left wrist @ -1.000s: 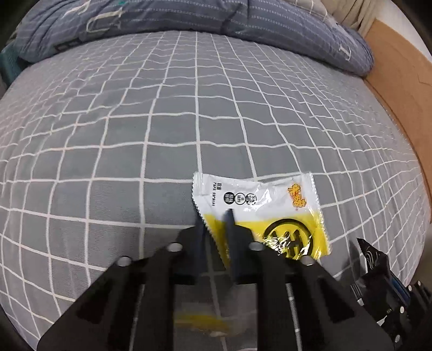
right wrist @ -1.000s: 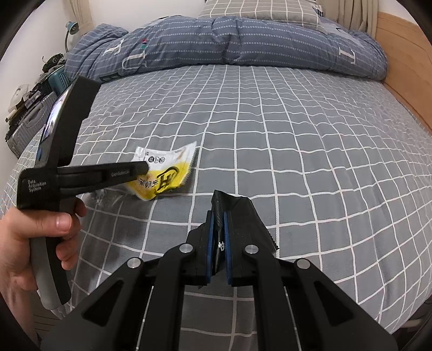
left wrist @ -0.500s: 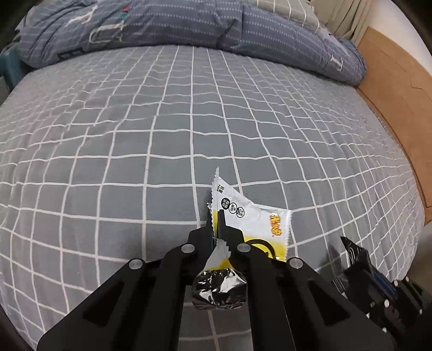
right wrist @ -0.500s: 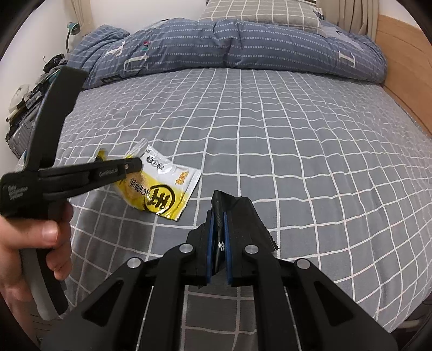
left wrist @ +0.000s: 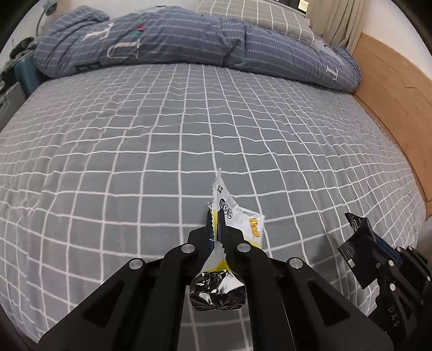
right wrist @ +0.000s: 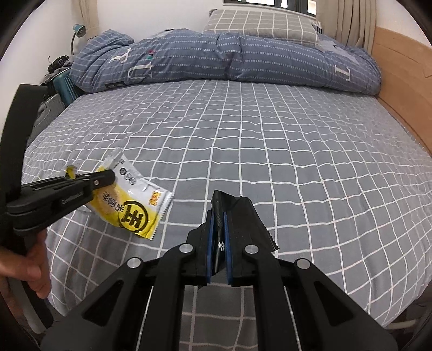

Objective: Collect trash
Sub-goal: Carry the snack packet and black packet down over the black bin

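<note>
Bed [right wrist: 270,151] fills the view. Duvet [right wrist: 216,56] lies across its far end at 12 o'clock, pillow [right wrist: 259,24] behind it. Headboard panel [right wrist: 399,81] runs along 3 o'clock. Snack wrapper [right wrist: 135,199] hangs above the sheet at 9 o'clock of the dark wrapper [right wrist: 237,213].

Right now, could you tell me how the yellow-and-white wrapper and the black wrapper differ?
The yellow-and-white wrapper is bright, with printed black characters; the black wrapper is dark all over. The yellow-and-white wrapper sits in the left gripper, the black wrapper in the right gripper. The yellow-and-white wrapper is torn open, showing silver lining, while the black wrapper shows none. Both have zigzag-cut edges and hang clamped above the checked bed sheet.
</note>
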Available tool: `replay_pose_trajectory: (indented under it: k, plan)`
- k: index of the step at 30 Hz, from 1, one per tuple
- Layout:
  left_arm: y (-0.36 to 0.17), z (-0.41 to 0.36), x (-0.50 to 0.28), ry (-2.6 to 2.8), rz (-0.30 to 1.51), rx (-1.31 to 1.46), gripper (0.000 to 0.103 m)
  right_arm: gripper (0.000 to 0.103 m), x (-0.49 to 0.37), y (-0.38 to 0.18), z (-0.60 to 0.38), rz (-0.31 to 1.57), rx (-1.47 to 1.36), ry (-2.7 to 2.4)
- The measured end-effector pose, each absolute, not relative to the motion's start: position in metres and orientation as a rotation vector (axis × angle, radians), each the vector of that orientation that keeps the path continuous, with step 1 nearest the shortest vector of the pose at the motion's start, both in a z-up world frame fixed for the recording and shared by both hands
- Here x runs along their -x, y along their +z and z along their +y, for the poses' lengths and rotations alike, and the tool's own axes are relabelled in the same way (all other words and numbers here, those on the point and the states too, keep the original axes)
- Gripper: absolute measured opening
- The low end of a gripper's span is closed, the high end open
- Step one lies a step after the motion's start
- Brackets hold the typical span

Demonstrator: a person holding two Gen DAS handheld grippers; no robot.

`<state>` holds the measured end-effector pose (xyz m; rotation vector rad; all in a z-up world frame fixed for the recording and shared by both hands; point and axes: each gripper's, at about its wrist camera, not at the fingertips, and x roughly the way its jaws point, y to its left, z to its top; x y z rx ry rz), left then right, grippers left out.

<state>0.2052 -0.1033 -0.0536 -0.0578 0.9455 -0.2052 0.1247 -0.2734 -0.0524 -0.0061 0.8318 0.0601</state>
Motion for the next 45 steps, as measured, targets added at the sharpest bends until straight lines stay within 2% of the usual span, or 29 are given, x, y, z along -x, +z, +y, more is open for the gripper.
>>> replay_pose_trajectory:
  k: [17,45]
  plan:
    - [-0.027,-0.082,-0.129,-0.232,0.891,0.079,0.001,0.007,-0.065,-0.036,-0.257,0.792,0.001,0.062]
    - [-0.029,-0.075,-0.022,-0.207,0.856,0.036,0.001,0.007,0.017,-0.030,-0.241,0.782,-0.004,0.058]
